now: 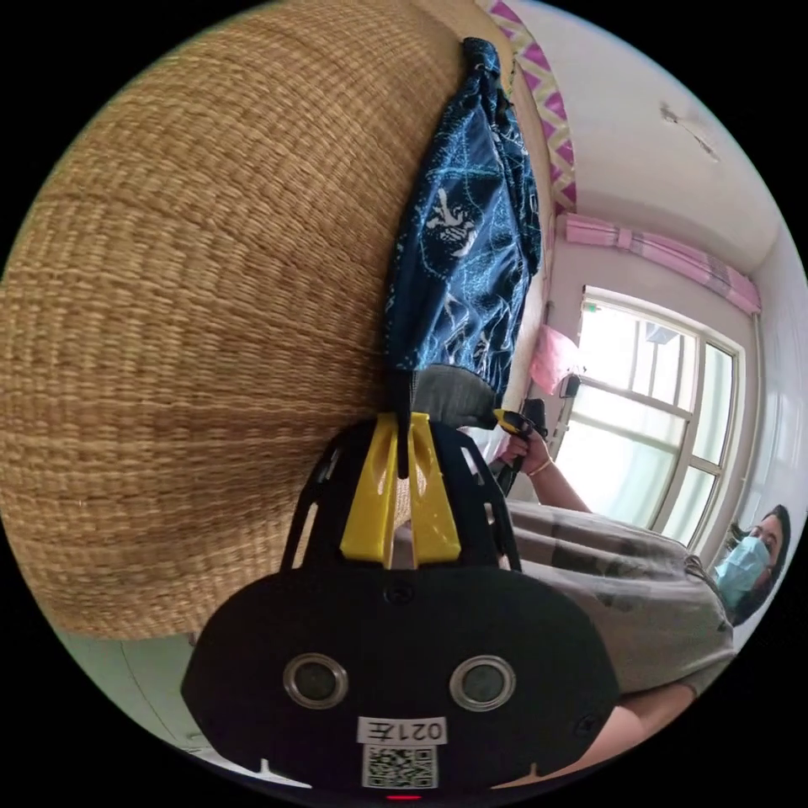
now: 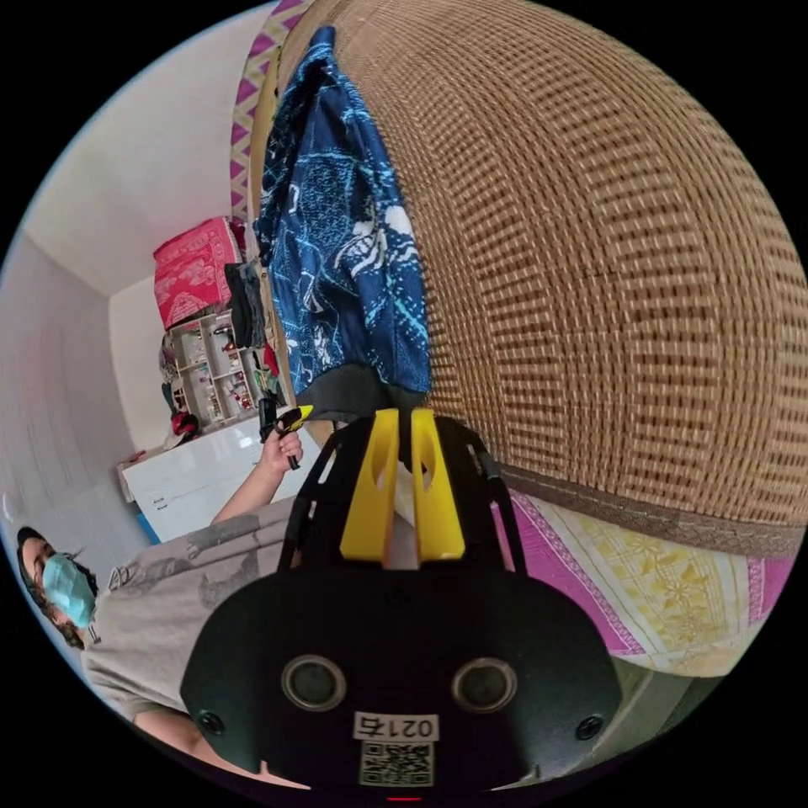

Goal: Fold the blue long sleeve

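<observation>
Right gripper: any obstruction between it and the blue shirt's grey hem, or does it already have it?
Probably already there. The right gripper has its yellow jaws nearly closed at the grey hem of the blue long sleeve, nothing between them. Whether cloth is actually pinched is hard to tell.

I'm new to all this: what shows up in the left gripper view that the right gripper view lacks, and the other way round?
Left gripper view alone: a window with a pink valance above it.

Right gripper view alone: a cluttered shelf, a red bundle on top of it, a white cabinet, and a pink and yellow sheet under the mat's edge.

Both: the blue long sleeve hanging against the woven straw mat, each hand-held gripper shut on its dark hem, and a person in a grey shirt.
</observation>
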`<state>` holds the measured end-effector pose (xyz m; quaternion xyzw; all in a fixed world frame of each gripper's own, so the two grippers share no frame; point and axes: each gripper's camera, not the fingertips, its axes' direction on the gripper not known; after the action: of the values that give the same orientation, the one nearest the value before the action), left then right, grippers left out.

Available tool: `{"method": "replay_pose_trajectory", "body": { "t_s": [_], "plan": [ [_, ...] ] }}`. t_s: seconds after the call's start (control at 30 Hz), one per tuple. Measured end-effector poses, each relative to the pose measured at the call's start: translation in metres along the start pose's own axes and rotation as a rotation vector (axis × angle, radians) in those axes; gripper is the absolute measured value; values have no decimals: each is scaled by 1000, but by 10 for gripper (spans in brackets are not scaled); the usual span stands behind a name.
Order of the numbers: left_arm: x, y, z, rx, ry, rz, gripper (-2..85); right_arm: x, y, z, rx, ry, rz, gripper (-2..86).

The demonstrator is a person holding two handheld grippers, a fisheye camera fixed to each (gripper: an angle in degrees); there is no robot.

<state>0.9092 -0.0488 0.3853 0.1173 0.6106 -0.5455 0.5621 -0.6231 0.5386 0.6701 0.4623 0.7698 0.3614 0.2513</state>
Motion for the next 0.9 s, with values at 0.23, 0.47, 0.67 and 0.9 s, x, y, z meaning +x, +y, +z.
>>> {"method": "replay_pose_trajectory", "body": {
  "t_s": [0.23,0.47,0.67,0.9],
  "plan": [
    [32,24,-10,-4,65,153,-9,30,19,-51,-28,-123,-77,6],
    [33,57,0,-101,92,81,-9,56,49,-50,-183,-72,-28,5],
    [86,30,-34,-101,151,137,-9,41,43,-64,-196,-205,5,4],
    [183,-115,-89,-139,132,295,-9,-46,-67,-110,-66,-277,-147,6]
  ]
}}
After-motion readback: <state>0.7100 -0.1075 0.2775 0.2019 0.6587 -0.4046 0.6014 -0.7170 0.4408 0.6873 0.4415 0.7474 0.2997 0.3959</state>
